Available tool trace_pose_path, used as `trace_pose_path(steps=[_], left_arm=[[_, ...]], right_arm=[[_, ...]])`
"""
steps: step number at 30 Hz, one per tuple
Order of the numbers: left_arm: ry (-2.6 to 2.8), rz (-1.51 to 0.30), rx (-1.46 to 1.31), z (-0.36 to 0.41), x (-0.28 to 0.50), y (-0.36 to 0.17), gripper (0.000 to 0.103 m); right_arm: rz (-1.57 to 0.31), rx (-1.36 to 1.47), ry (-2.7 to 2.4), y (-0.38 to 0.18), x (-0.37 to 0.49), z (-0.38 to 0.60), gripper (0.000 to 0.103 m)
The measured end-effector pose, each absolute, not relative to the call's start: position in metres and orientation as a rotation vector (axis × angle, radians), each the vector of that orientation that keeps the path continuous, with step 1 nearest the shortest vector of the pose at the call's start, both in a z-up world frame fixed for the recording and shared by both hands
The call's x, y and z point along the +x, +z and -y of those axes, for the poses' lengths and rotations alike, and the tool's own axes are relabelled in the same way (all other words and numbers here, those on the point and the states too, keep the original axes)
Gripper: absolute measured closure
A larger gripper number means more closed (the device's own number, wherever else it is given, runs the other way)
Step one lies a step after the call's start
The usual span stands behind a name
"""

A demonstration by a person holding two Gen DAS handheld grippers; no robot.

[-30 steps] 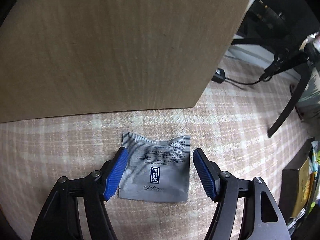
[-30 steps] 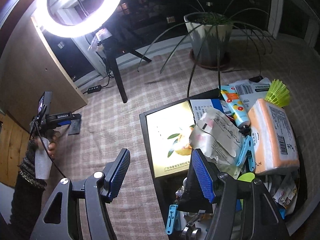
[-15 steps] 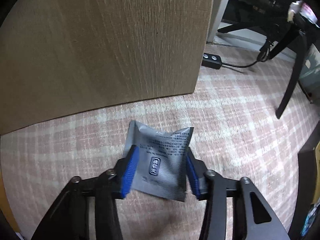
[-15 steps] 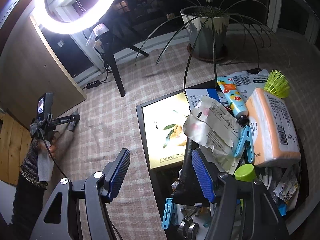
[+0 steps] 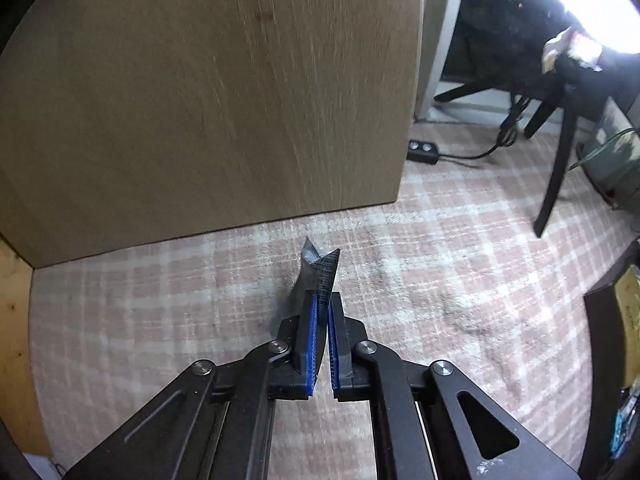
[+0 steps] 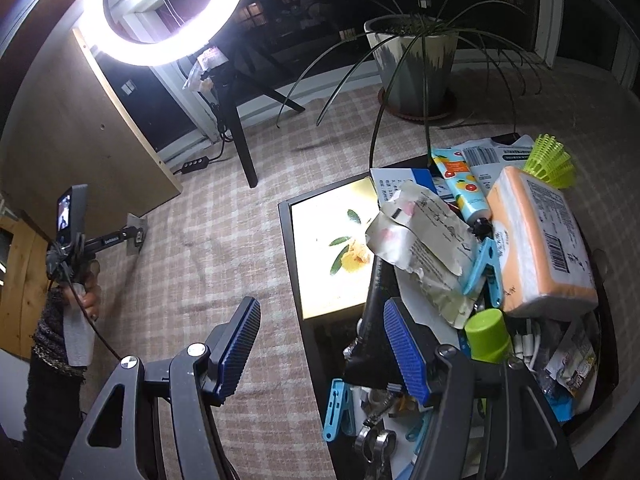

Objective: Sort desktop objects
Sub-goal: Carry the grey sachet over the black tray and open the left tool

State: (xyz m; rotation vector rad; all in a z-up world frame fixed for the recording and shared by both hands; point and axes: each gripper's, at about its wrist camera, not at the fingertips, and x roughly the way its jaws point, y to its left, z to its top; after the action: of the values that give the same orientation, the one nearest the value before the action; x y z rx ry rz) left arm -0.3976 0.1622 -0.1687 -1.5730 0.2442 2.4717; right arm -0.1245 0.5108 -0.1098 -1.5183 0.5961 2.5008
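Left gripper (image 5: 323,320) has just been closing w/ the grey sachet (image 5: 318,270) between its pads; now it's pinched, folded up edge-on, near the wood panel (image 5: 208,92) at far left of the checked cloth (image 5: 460,280). Looks lifted, but can't be sure. Right gripper (image 6: 320,344) hangs w/ jaws apart, nothing in them, at the near edge of the black tray (image 6: 290,248). Tray's already heaped w/ stuff on the right. I'd say the sachet's the last stray; carry-over and drop left to do.

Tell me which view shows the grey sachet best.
The left wrist view: the sachet is close up, folded and pinched in the shut left gripper. The right wrist view shows it only small and far off at the left gripper.
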Motion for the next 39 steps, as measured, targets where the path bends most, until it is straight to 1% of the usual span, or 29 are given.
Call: trace_pose_path(steps=[2,3,7,10,18,23,31,39], left_arm=[[2.473,-0.246,-1.551,-0.161,-0.389,-0.161,0.099],[2.467,-0.239,-1.538,-0.148,-0.388,-0.157,0.099],[2.434,-0.254,-1.461,-0.169,-0.367,-0.136,0.099],[2.386,-0.288,-1.396,-0.214,-0.358,-0.134,0.099],[2.216,-0.374,-1.205,-0.324,-0.302,-0.085,0.099],[2.114,-0.429,-1.128,-0.388,-0.263,-0.066,0.099],[1.986,-0.498,-1.057,-0.48,-0.206,-0.054,0.099],[1.945,-0.617,-1.05,-0.547,-0.169,-0.063,0.098]], right_arm=[[-0.59,-1.508,2.5,-0.108,-0.119,-0.514,0.043],[-0.587,-1.504,2.493,-0.108,-0.114,-0.517,0.043],[-0.609,-1.48,2.468,-0.106,-0.096,-0.533,0.043],[-0.634,-1.449,2.443,-0.104,-0.078,-0.548,0.043],[-0.718,-1.369,2.361,-0.101,-0.025,-0.588,0.043],[-0.75,-1.323,2.315,-0.102,0.009,-0.609,0.043],[-0.794,-1.308,2.246,-0.113,0.057,-0.63,0.043],[-0.847,-1.271,2.217,-0.115,0.094,-0.645,0.043]])
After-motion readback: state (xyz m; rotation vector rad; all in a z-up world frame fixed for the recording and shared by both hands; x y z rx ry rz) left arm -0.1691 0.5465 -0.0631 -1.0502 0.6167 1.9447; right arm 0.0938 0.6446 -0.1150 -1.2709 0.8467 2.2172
